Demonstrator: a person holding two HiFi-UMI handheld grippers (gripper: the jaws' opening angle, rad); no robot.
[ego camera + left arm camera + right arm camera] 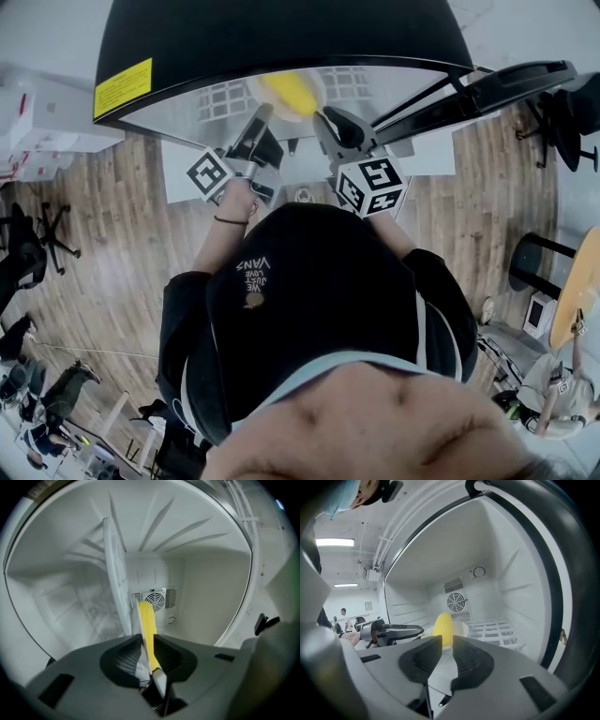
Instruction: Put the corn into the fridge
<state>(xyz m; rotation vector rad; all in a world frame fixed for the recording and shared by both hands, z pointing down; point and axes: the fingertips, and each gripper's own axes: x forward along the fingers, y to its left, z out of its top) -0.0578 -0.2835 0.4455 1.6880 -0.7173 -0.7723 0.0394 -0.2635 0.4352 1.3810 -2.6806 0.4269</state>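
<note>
Corn [443, 629] sits on plate [462, 629] near shelf's [494, 630] front edge inside white fridge [487, 559]. Left gripper [147, 638] is loose around the plate rim, right gripper [447, 639] slack, empty. Wood floor [112, 244] below.

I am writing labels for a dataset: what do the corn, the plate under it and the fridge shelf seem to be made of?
Corn: probably plastic; smooth, even yellow, no kernels visible.
Plate: white, matte; plastic or ceramic, unclear.
Shelf: white grid; coated wire or moulded plastic.
</note>
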